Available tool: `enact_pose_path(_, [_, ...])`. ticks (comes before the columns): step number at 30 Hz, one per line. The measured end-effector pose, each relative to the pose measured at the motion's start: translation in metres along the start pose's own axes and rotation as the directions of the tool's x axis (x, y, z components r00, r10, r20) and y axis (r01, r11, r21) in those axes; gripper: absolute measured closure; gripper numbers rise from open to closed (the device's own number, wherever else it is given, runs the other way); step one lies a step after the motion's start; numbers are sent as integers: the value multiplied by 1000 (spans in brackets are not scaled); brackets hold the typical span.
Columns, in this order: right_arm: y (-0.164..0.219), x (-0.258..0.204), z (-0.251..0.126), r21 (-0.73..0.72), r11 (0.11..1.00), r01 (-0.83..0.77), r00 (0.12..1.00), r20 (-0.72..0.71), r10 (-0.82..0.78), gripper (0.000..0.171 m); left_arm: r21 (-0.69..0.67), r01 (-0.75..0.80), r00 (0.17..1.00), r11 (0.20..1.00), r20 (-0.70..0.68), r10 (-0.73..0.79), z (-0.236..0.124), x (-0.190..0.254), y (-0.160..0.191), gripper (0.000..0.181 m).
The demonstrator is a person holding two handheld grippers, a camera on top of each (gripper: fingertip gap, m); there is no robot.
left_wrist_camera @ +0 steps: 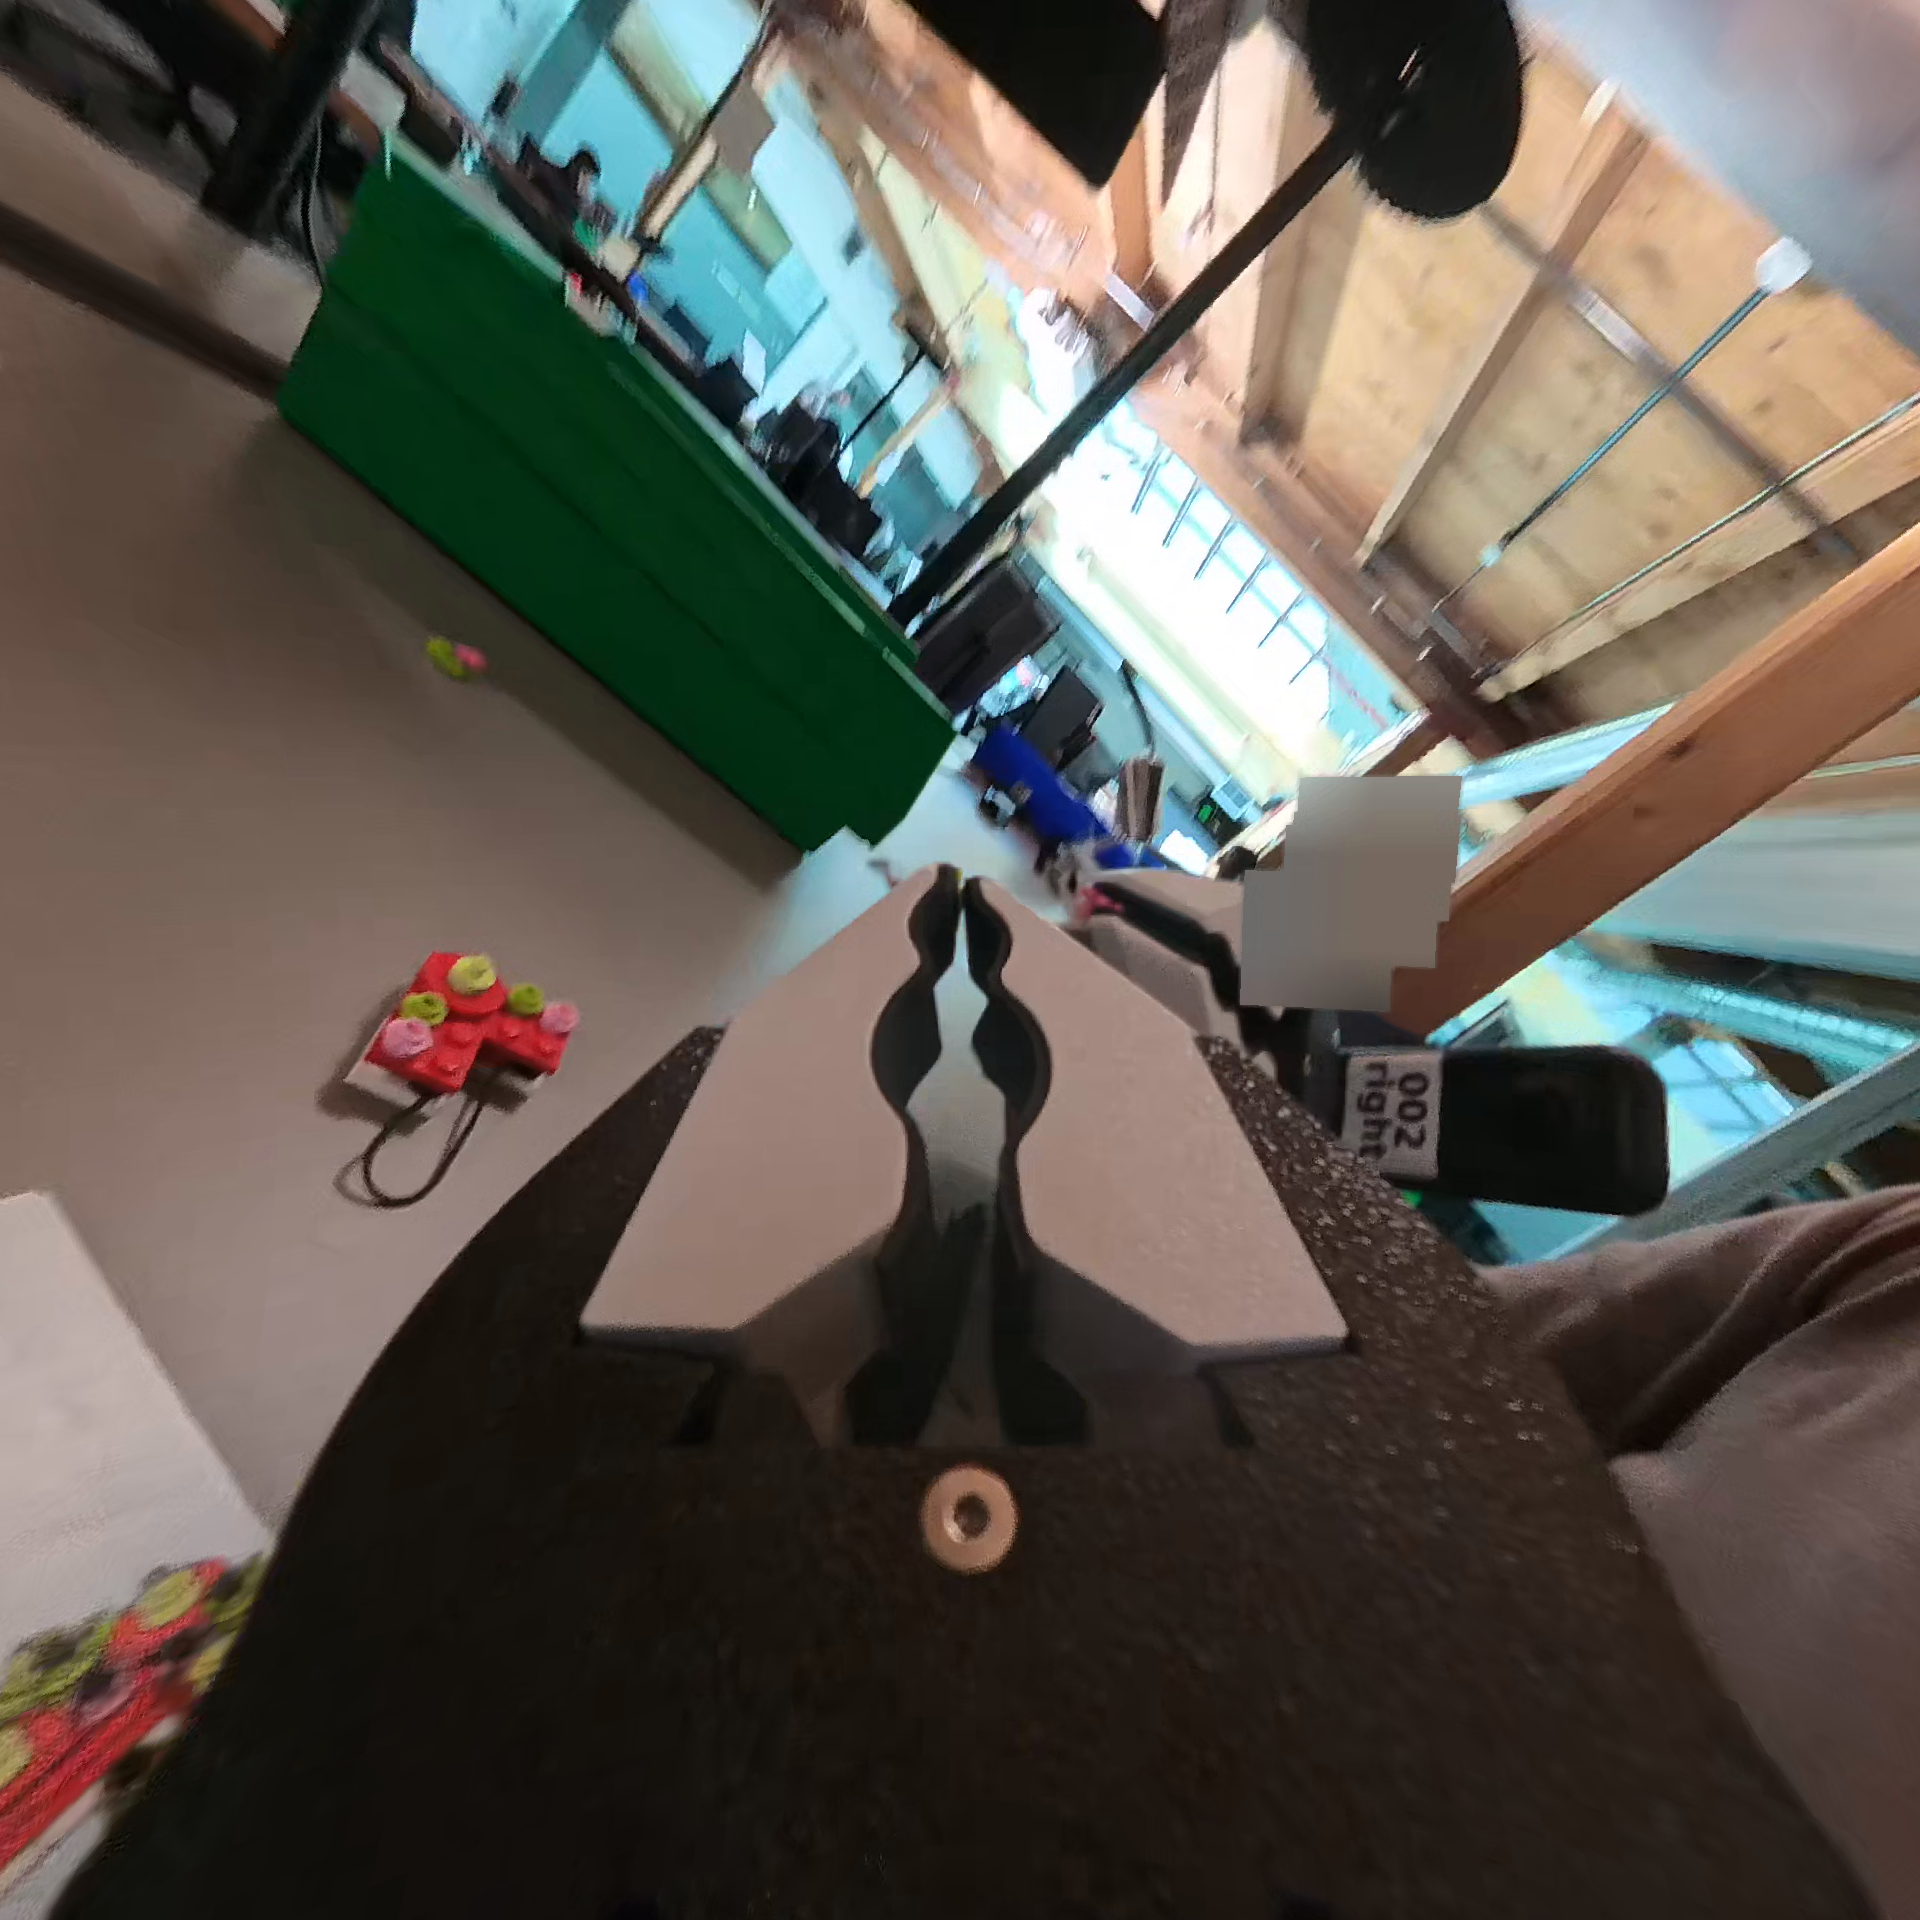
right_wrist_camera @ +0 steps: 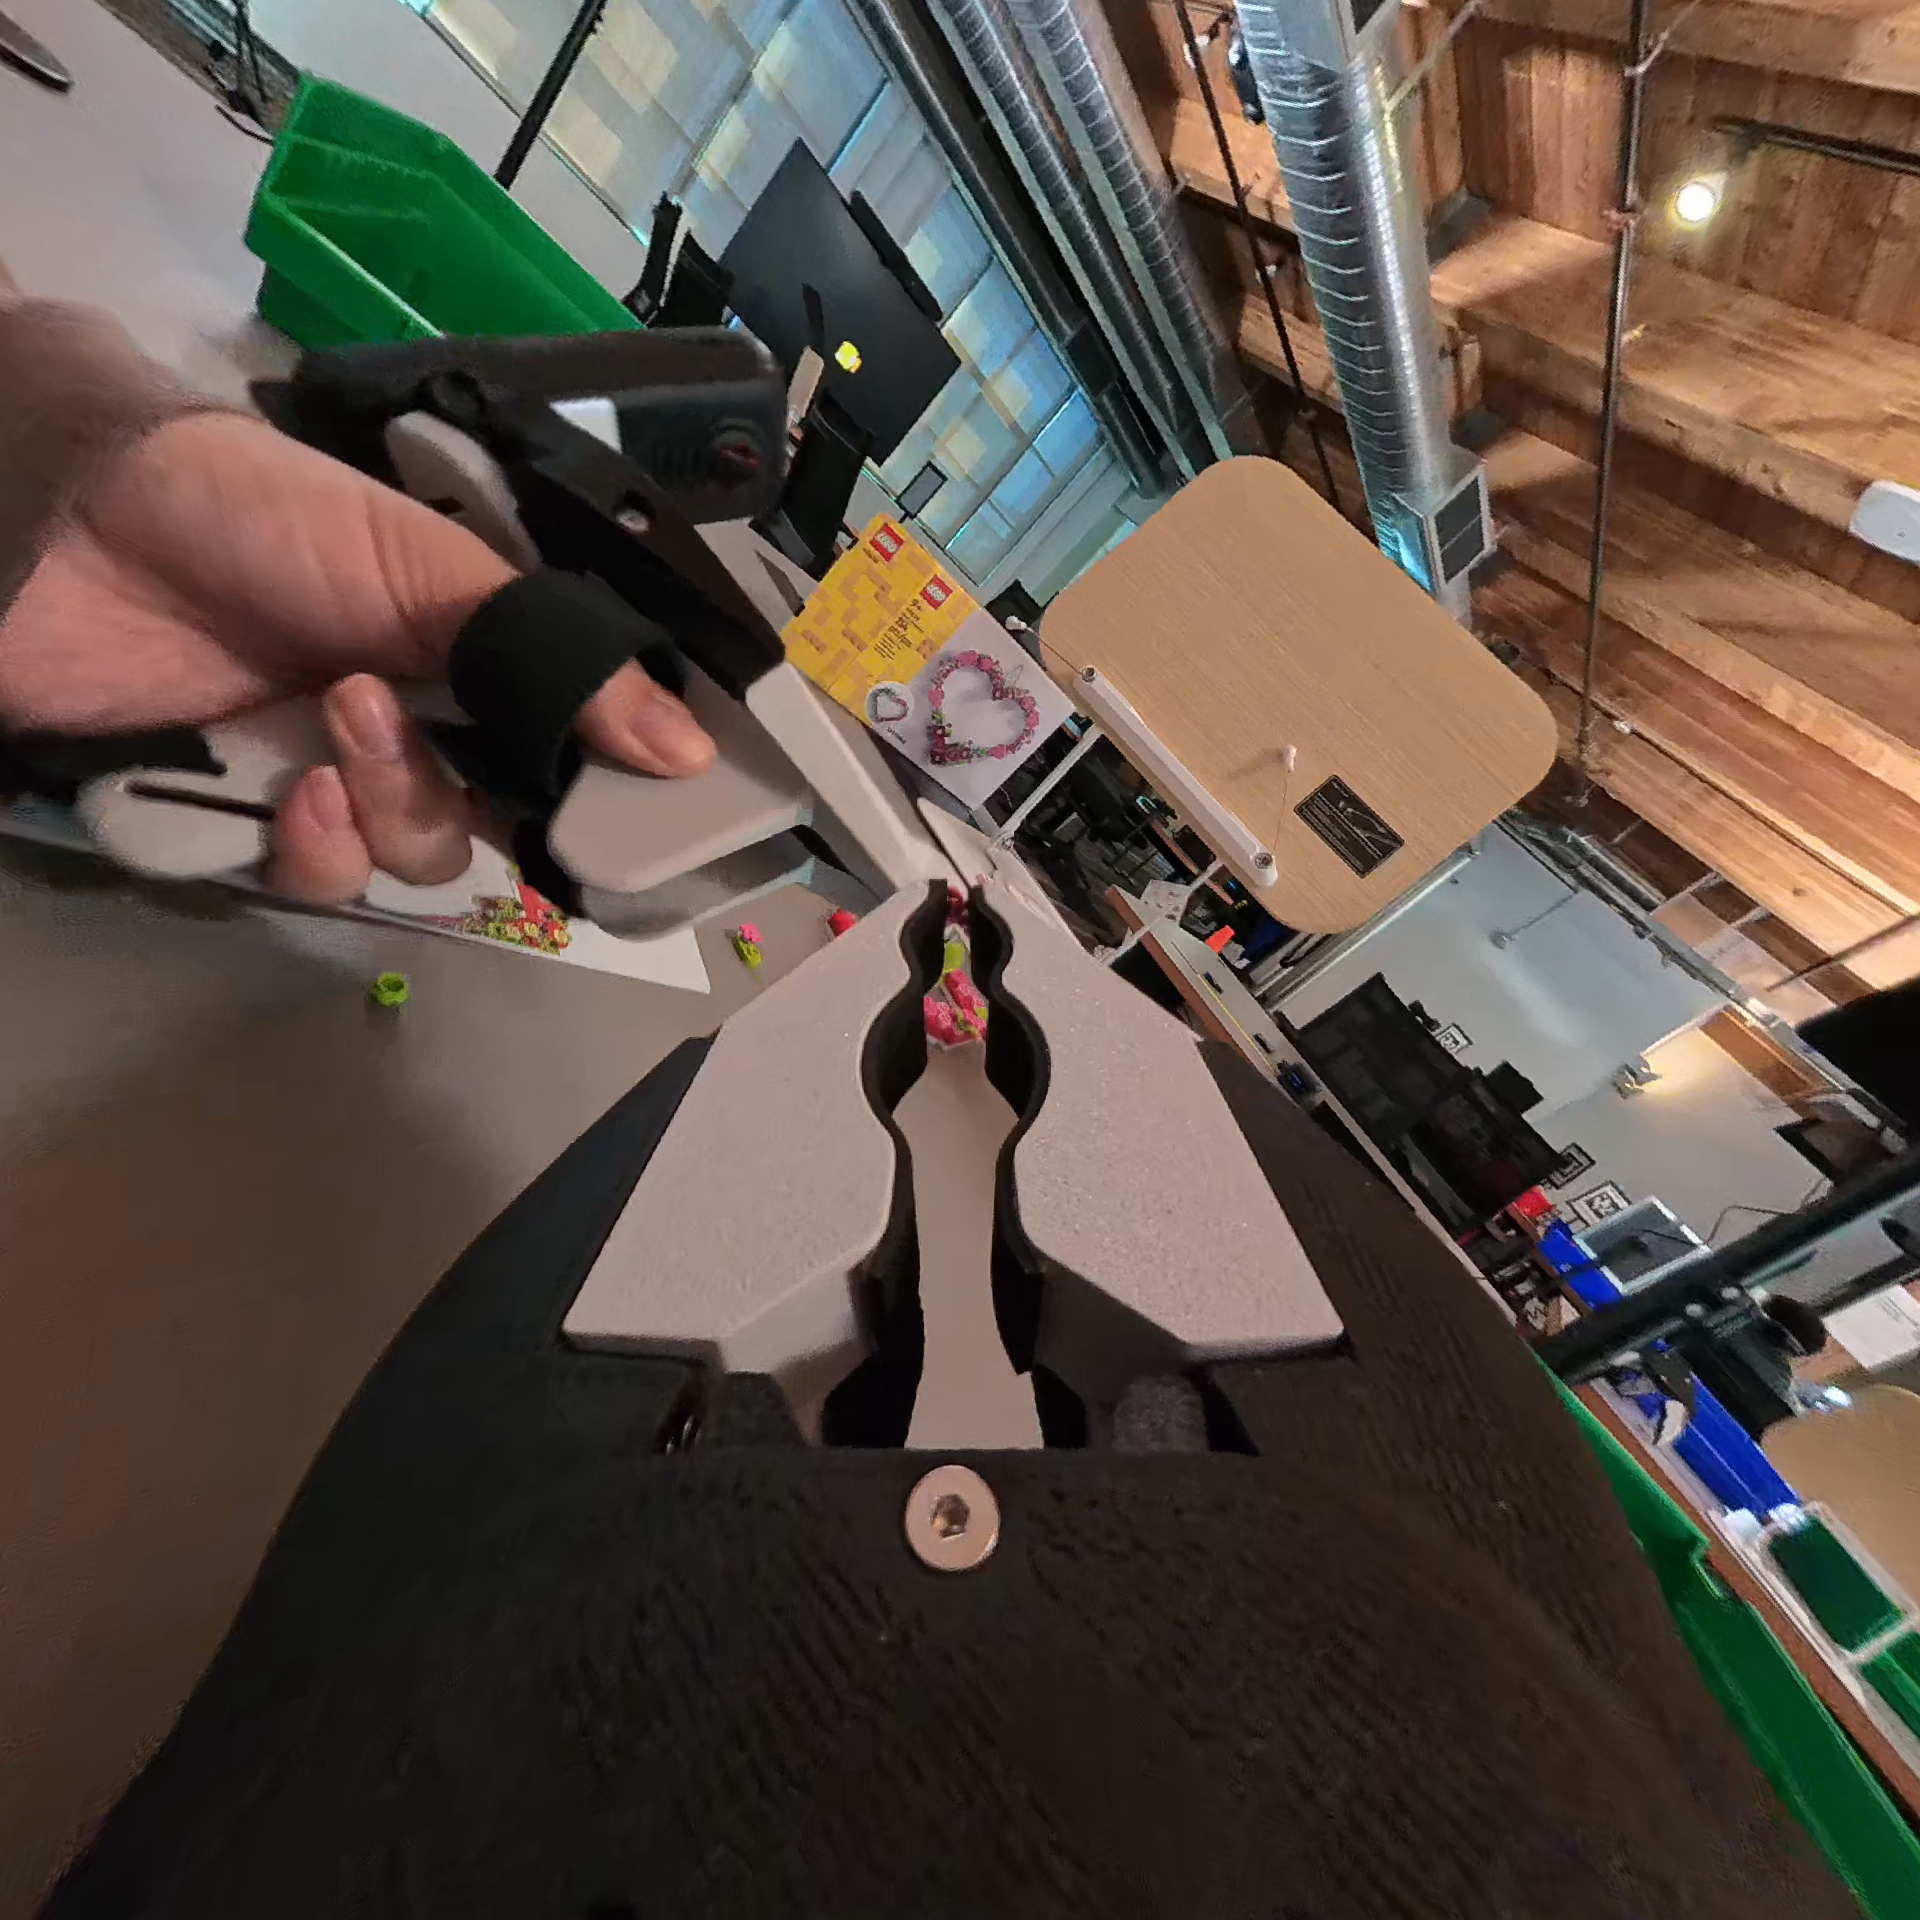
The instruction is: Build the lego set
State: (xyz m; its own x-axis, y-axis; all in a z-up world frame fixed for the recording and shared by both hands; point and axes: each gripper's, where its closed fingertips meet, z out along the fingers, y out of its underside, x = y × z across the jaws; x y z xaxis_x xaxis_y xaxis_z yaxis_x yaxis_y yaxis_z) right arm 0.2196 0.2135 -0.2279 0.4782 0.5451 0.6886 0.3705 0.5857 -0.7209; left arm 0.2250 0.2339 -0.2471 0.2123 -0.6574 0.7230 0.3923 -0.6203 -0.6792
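Left gripper (left_wrist_camera: 961,888): jaws drawn nearly together at the tips, a sliver of something thin and dark between them; cannot tell what it is, or whether it is clamped. Right gripper (right_wrist_camera: 964,896): tips likewise nearly together, small pink and lime lego pieces (right_wrist_camera: 956,1003) seen in the gap just behind them; cannot tell whether these are pinched or lie on the table beyond.

Partly built lego assembly (left_wrist_camera: 468,1023), red plates studded with lime and pink flowers and trailing a black cord loop, lies on the grey table (left_wrist_camera: 208,727) at 9 o'clock from the left tips, well apart from them. One small lime-pink piece (left_wrist_camera: 455,657) sits alone at 10 o'clock.

Right wrist view: a hand (right_wrist_camera: 260,623) holds the other gripper at 10 o'clock. Loose lime stud (right_wrist_camera: 389,988) at 9 o'clock. Lego box (right_wrist_camera: 914,649) stands at 12 o'clock. Instruction sheet (right_wrist_camera: 613,951) lies under the hand. Green bin (right_wrist_camera: 384,229) at the far table edge, 11 o'clock.
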Motion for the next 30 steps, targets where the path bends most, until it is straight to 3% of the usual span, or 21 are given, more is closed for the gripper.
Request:
enact_pose_path(5, [13, 11, -11, -7, 992, -130, 987, 91, 130, 171, -346, 9, 1000, 938, 11, -5, 1, -5, 29, 181])
enact_pose_path(8, [22, 11, -16, -31, 953, -300, 932, 203, 300, 171, -611, 18, 999, 792, -21, -39, -1, 3, 68, 181])
enact_pose_path(11, [32, 12, -24, -60, 891, -451, 851, 271, 449, 171, -777, 37, 995, 629, -31, -97, -3, 11, 103, 181])
enact_pose_path(13, [38, 18, -30, -70, 857, -511, 816, 274, 509, 171, -851, 37, 993, 523, -27, -115, -4, 13, 120, 181])
enact_pose_path(16, [44, 29, -38, -69, 831, -552, 797, 249, 550, 171, -903, 46, 995, 427, 4, -98, -2, 6, 133, 181])
enact_pose_path(21, [50, 28, -47, -113, 817, -565, 778, 257, 573, 171, -912, 73, 997, 403, 60, -44, 6, -13, 138, 180])
enact_pose_path(26, [57, 13, -47, -206, 795, -571, 733, 309, 606, 171, -879, 36, 996, 476, 69, 53, 14, -22, 129, 178])
enact_pose_path(30, [56, 1, -49, -285, 670, -686, 561, 380, 736, 171, -826, -63, 984, 560, 43, 174, 17, -25, 114, 156])
